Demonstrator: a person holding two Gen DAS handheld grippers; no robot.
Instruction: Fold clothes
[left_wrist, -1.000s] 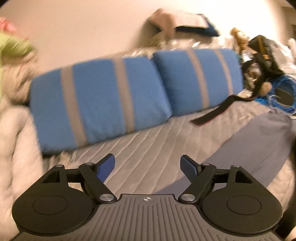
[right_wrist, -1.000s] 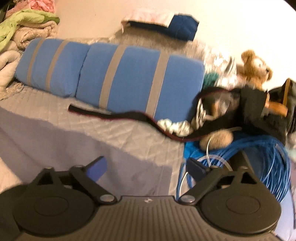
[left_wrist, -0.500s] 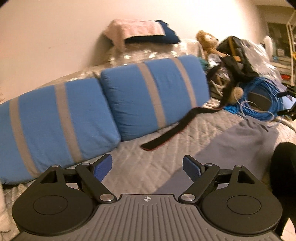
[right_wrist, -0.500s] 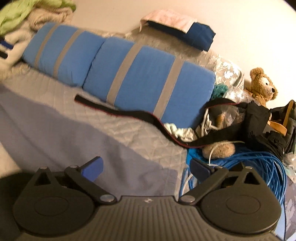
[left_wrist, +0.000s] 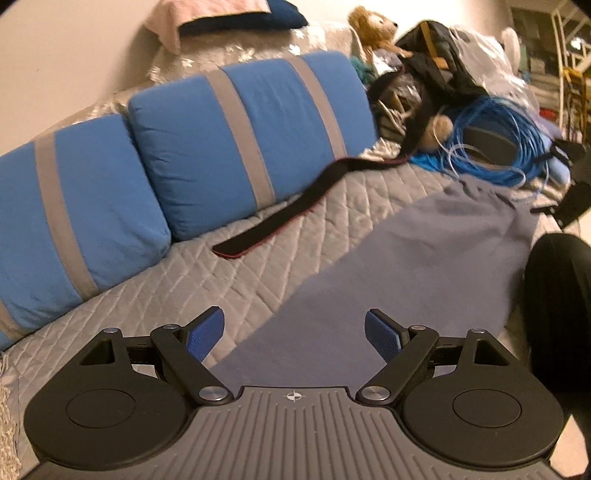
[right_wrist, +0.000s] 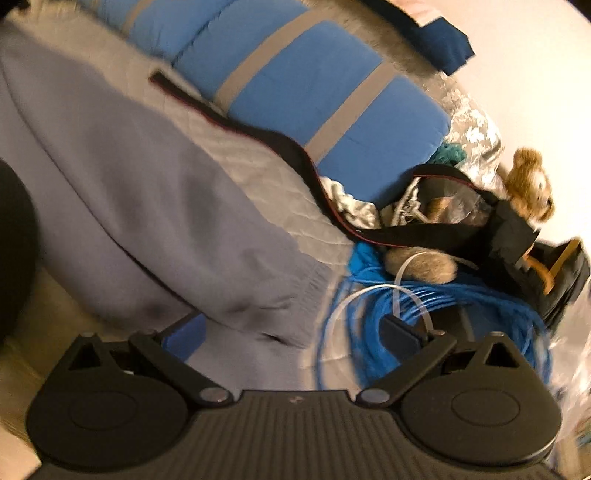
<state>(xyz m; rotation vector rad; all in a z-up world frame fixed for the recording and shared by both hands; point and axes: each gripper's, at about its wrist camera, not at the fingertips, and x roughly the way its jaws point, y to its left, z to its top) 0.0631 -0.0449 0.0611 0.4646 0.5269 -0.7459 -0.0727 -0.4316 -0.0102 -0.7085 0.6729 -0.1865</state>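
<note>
Lying spread out along the near part of a grey quilted bed cover (left_wrist: 280, 258) is one grey-blue garment (left_wrist: 424, 258), long and mostly flat, with a ribbed hem bunched at its far end in the right wrist view (right_wrist: 288, 288). The left gripper (left_wrist: 293, 334) is hovering over one end of the garment with its two blue-padded fingers spread wide and nothing between them. The right gripper (right_wrist: 291, 334) is hanging over the hem end, its two fingers also wide apart and holding nothing; that view is blurred, so whether the left finger is touching the cloth cannot be told.

Two blue cushions (left_wrist: 243, 136), each crossed by two grey stripes, are leaning side by side against the wall behind the bed cover. One black strap with a red edge (left_wrist: 295, 218) is trailing across the quilt in front of them, apart from the garment. One coil of blue cable (left_wrist: 491, 147) is sitting just beyond the garment's hem. One brown teddy bear (right_wrist: 530, 184) is sitting among dark bags behind the cable. One dark rounded shape, perhaps part of the person, is showing at the right edge of the left wrist view.
</note>
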